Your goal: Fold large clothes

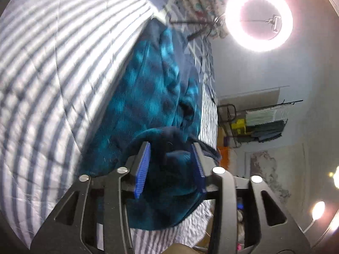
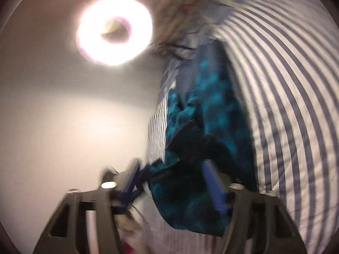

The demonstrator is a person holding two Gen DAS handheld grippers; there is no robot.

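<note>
A fuzzy teal and dark blue patterned garment (image 1: 148, 89) lies stretched along a bed with a blue and white striped cover (image 1: 53, 74). My left gripper (image 1: 171, 150) has its blue pads (image 1: 144, 165) spread, with a bunched edge of the garment between them. In the right wrist view the same garment (image 2: 211, 110) hangs from between my right gripper's (image 2: 171, 167) blue pads (image 2: 214, 186), which are also spread apart around a fold of it. The right view is blurred by motion.
A bright ring light (image 1: 259, 19) on a stand is beside the bed; it also shows in the right wrist view (image 2: 114, 31). A metal rack with folded items (image 1: 260, 120) stands by the wall. A floral pillow (image 1: 201, 2) lies at the bed's far end.
</note>
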